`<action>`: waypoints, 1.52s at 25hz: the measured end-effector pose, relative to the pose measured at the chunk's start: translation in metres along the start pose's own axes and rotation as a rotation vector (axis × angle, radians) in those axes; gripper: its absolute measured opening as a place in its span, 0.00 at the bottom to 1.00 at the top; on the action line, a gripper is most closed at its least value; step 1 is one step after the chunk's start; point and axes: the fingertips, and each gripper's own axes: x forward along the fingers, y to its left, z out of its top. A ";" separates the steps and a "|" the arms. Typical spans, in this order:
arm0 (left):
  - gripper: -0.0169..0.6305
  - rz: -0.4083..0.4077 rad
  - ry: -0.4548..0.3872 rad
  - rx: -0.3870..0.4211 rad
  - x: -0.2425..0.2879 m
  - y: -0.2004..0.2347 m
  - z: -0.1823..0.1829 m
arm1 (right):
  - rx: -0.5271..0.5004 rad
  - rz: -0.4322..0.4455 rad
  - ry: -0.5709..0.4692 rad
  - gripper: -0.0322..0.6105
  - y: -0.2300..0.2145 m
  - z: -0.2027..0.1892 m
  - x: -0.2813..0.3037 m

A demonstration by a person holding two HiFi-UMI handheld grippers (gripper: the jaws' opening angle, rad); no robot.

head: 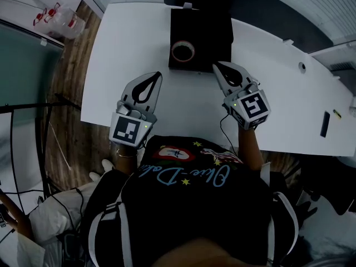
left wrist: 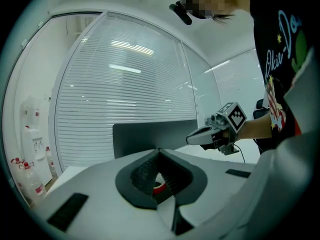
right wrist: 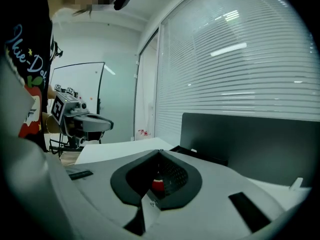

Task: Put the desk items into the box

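A black box [head: 200, 32] stands open at the far middle of the white desk [head: 183, 104]. A roll of tape [head: 183, 52] with a red and white rim lies inside it. My left gripper [head: 158, 74] is shut and empty, hovering over the desk just in front of the box's left corner. My right gripper [head: 216, 67] is also shut and empty, by the box's front right corner. In the left gripper view the jaws meet at the tips [left wrist: 160, 150], and a bit of the red tape [left wrist: 159, 186] shows behind them. The right gripper view shows shut jaws [right wrist: 160, 151] and the box wall [right wrist: 250, 144].
A slim black item [head: 325, 124] lies at the desk's right side, with a small object [head: 337, 114] beside it. A round cable hole [head: 302, 67] is set in the desk at the far right. Bottles [head: 61, 18] stand on a counter to the left. Blinds cover the window behind the desk.
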 end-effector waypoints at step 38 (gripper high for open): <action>0.02 0.069 0.003 0.081 0.009 -0.096 0.017 | -0.012 -0.029 -0.114 0.04 -0.041 -0.001 -0.121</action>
